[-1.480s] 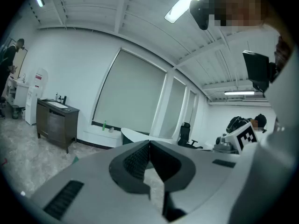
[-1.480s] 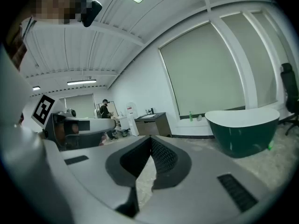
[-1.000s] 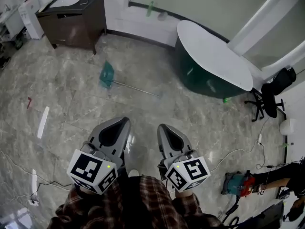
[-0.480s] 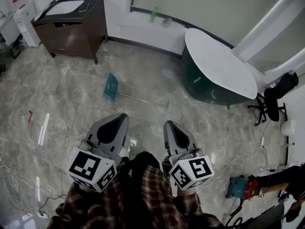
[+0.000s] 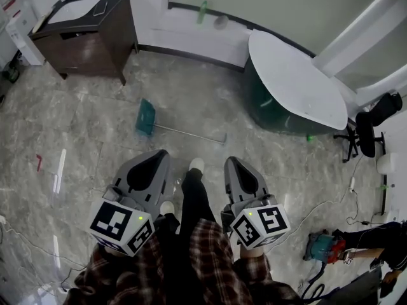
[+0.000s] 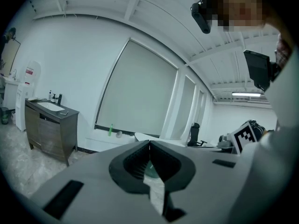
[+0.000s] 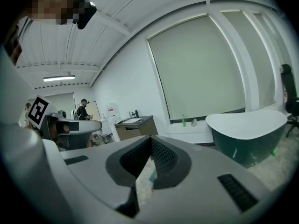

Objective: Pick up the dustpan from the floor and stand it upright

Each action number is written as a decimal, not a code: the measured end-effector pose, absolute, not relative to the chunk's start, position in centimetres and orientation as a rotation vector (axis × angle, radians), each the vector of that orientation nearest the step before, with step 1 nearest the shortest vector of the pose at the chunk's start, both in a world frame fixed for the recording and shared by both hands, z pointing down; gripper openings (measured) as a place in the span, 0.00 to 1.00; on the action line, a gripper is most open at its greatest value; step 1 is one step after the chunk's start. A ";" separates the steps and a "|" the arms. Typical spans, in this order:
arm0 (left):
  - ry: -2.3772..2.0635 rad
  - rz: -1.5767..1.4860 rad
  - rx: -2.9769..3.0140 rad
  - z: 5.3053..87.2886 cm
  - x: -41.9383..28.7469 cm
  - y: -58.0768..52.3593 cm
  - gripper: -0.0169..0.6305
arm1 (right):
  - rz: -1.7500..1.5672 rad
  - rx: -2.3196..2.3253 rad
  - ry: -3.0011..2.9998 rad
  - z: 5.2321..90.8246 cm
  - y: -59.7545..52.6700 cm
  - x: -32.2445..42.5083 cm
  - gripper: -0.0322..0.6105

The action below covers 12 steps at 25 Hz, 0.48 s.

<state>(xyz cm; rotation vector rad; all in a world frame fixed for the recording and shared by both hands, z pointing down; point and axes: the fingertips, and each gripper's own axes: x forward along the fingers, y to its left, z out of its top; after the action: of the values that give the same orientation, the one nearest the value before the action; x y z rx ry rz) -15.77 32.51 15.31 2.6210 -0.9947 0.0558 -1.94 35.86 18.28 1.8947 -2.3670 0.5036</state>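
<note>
The dustpan [image 5: 145, 117] lies flat on the marble floor, a teal pan whose long thin handle [image 5: 191, 134] runs off to the right. Both grippers hang above the floor, short of it and apart from it. My left gripper [image 5: 159, 155] is shut with nothing in it, its tip pointing toward the pan. My right gripper [image 5: 230, 162] is shut and empty too, its tip just short of the handle's far end. In the left gripper view the gripper's [image 6: 149, 143] jaw tips meet. The right gripper [image 7: 150, 139] looks the same in its own view.
A dark wooden vanity [image 5: 86, 27] with a sink stands at the back left. A white oval table on a green base [image 5: 296, 75] stands at the right, with a black office chair [image 5: 372, 122] beyond. Cables and a red-and-teal machine [image 5: 321, 246] lie bottom right. My shoe [image 5: 197, 164] is between the grippers.
I have walked forward: the dustpan now sits closer to both gripper tips, and a foot has stepped out between the grippers. Both grippers stay shut.
</note>
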 end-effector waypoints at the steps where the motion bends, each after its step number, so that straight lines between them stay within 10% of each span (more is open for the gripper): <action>1: -0.999 0.056 2.617 15.4 -15.4 31.3 0.05 | 0.505 1.892 -2.369 18.3 34.6 -1.5 0.07; 12: -1.052 0.022 2.590 13.7 -7.7 15.7 0.05 | 0.486 1.820 -2.399 16.5 18.6 5.9 0.07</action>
<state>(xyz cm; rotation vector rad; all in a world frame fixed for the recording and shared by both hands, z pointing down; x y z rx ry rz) -7.66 15.65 13.71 2.5897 -1.0521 0.0221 5.88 18.60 16.49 1.8198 -2.3993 0.4861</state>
